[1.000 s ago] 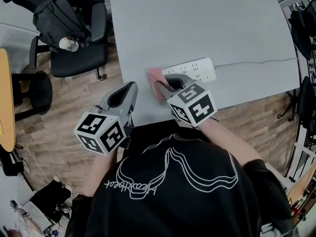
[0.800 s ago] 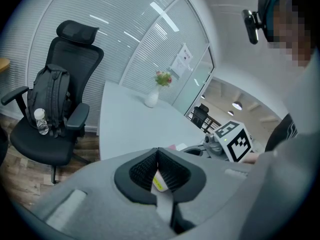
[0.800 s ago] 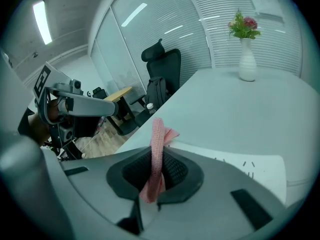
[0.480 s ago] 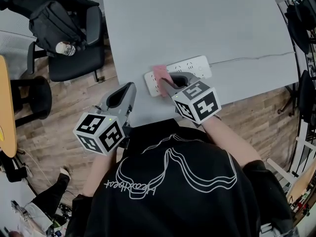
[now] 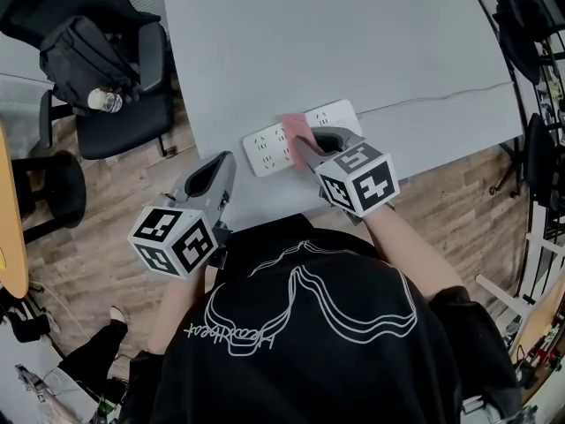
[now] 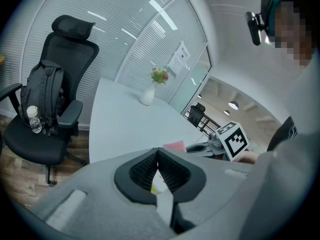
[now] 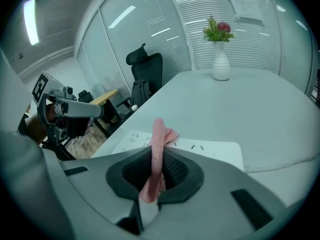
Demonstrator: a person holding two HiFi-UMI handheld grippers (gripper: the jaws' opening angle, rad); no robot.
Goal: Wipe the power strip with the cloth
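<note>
Power strip (image 5: 265, 148): white, flat, sockets up; it lies near the lower edge of the grey surface (image 5: 353, 25), just left of the head view's middle, its length tilting up to the right; in the right gripper view it (image 7: 210, 151) sits just beyond the jaws.
Cloth (image 5: 297, 131): pink; it rests on top of the power strip about midway along it, touching it; in the right gripper view it (image 7: 158, 134) is a folded band that rises from between the jaws and drapes forward onto the strip.
Right hand-held gripper (image 5: 307, 147): jaws pinching the cloth; its tip is over the strip, its marker cube lower right of it, toward the person's black shirt (image 5: 309, 343).
Left hand-held gripper (image 5: 226, 159): lower left of the middle, at the surface's lower left edge, well apart from the strip; jaws pressed together with nothing between them, seen in its own view (image 6: 158, 154).
Cable (image 5: 433, 100): thin; it runs from the strip's right end toward the right edge of the surface.
Vase (image 7: 220, 59): white, holding flowers; it stands upright at the far end of the surface, upper right in the right gripper view.
Chair (image 5: 124, 104): black, upper left of the head view, on the wood floor (image 5: 106, 184); a black backpack (image 5: 79, 56) and a clear bottle (image 5: 104, 101) sit on its seat.
</note>
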